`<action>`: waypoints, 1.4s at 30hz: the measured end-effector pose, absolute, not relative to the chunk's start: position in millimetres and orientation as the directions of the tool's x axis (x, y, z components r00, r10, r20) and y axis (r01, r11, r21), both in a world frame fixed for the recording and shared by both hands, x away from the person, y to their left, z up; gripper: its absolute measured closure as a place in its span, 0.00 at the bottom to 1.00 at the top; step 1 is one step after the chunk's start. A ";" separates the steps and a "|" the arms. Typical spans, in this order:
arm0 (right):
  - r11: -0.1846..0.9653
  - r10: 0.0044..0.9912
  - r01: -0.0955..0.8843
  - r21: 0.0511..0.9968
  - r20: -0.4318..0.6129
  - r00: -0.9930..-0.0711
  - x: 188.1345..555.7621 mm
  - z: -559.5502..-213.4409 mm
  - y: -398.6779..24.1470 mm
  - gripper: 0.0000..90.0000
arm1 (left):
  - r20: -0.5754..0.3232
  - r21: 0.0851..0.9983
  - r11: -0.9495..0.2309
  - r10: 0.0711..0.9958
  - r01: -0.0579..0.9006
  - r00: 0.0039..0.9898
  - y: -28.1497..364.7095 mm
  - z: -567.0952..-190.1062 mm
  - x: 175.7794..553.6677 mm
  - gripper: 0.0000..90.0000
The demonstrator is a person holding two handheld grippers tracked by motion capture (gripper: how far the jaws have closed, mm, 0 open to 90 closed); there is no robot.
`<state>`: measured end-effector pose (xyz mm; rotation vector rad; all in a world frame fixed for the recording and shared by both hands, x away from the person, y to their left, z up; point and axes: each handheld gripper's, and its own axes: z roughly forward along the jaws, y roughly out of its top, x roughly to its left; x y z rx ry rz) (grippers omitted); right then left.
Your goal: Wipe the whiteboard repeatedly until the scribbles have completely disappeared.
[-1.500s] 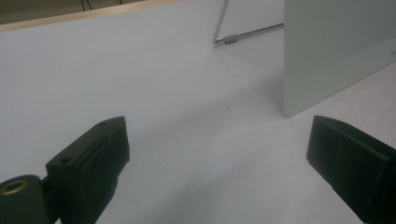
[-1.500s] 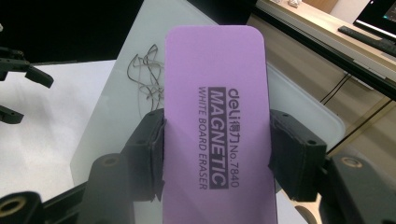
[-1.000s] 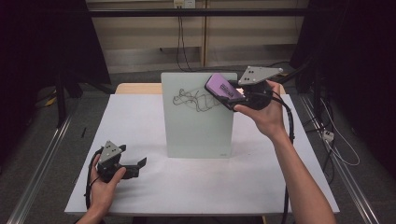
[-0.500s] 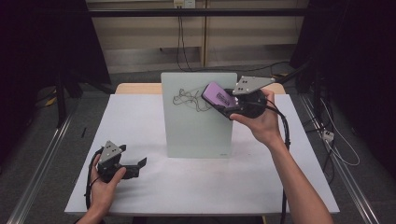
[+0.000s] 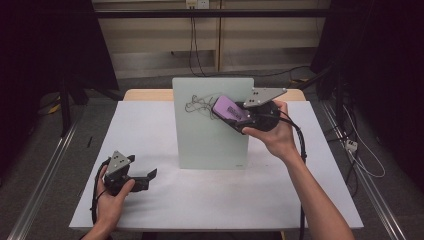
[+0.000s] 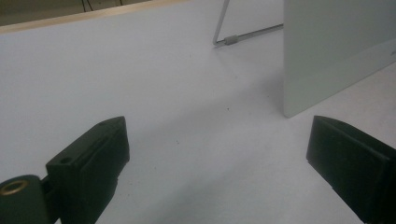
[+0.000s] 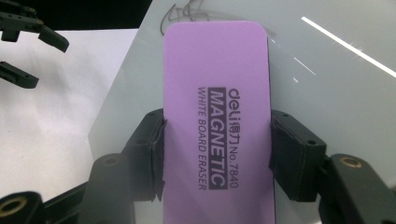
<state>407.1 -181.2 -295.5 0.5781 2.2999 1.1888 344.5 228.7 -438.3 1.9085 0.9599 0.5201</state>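
A small whiteboard stands upright on its wire stand in the middle of the white table, with black scribbles near its top. My right gripper is shut on a purple whiteboard eraser and holds it against the board's upper right, just right of the scribbles. In the right gripper view the eraser sits between both pads, its printed face toward the camera, the board behind it. My left gripper rests open on the table at the front left; its jaws stand wide apart with nothing between them.
The whiteboard's lower corner and a leg of its wire stand are ahead of the left gripper. The table's wooden far edge shows behind the board. Metal rails run along the floor on both sides.
My right hand has carried the eraser down and to the left, closer onto the board's face beside the scribbles. The left hand has stayed put.
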 end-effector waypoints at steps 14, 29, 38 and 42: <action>0.550 0.532 0.156 0.820 -0.199 -0.823 405.7 -310.2 -171.0 0.47 | -0.028 0.868 -0.281 0.796 0.410 0.604 228.7 -438.0 343.8 0.06; 0.521 0.586 0.144 0.841 -0.231 -0.777 410.3 -280.7 -184.1 0.46 | -0.033 0.869 -0.275 0.797 0.411 0.603 229.1 -438.3 344.4 0.06; 0.503 0.616 0.138 0.853 -0.242 -0.750 413.6 -266.2 -192.5 0.46 | -0.032 0.869 -0.277 0.796 0.410 0.605 230.2 -437.9 344.4 0.06; 0.516 0.602 0.146 0.844 -0.237 -0.762 411.1 -276.7 -189.5 0.46 | -0.030 0.868 -0.280 0.794 0.410 0.607 229.0 -438.0 344.2 0.06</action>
